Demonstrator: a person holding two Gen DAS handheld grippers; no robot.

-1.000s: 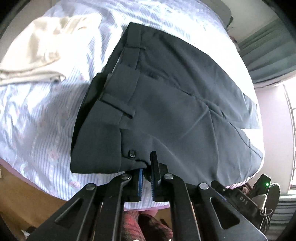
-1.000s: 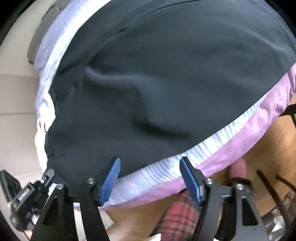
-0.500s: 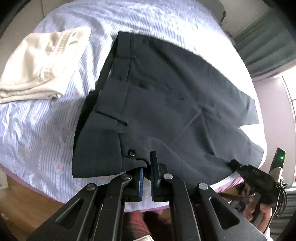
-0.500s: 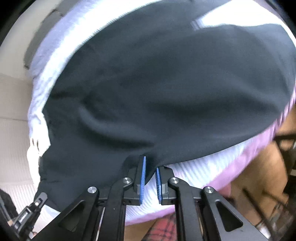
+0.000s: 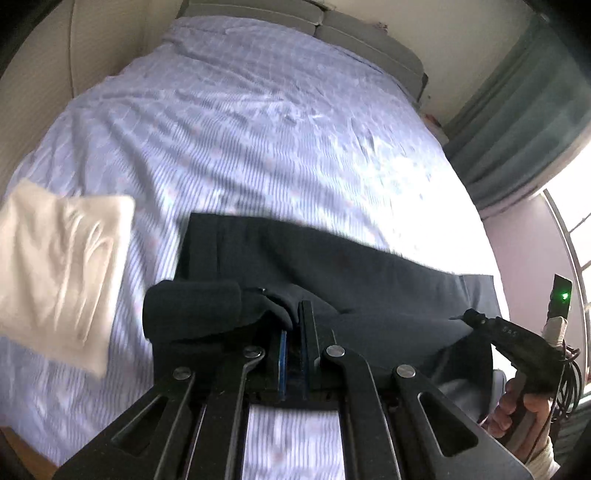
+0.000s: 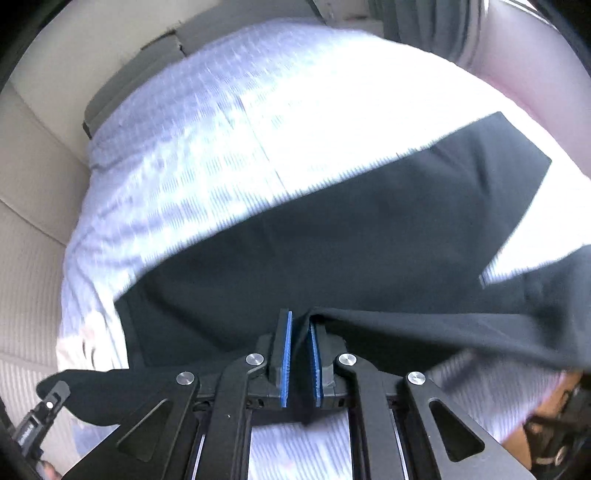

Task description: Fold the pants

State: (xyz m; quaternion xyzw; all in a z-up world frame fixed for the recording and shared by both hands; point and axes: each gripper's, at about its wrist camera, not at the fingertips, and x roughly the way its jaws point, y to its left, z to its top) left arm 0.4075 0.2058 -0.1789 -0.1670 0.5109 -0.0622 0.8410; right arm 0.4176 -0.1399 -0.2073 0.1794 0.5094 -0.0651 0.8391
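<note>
The dark grey pants (image 5: 351, 273) lie across the near part of the bed, their near edge lifted off the sheet. My left gripper (image 5: 293, 314) is shut on the waistband end, which bunches in a roll to the left of the fingers. My right gripper (image 6: 301, 325) is shut on the near edge of the pants (image 6: 332, 243) further along the legs; the cloth hangs from it in a fold. The right gripper's body also shows in the left wrist view (image 5: 517, 343), held in a hand.
The bed (image 5: 258, 129) has a pale blue striped sheet. A folded cream garment (image 5: 59, 269) lies on it at the left. Grey pillows (image 5: 332, 22) sit at the headboard. A green curtain (image 5: 517, 110) and window are at the right. Beige wall (image 6: 29, 258) is to the left.
The right gripper, open a second ago, has shut on the pants edge. Both grippers have lifted the near edge up and toward the far side; the views now tilt up over the bed.
</note>
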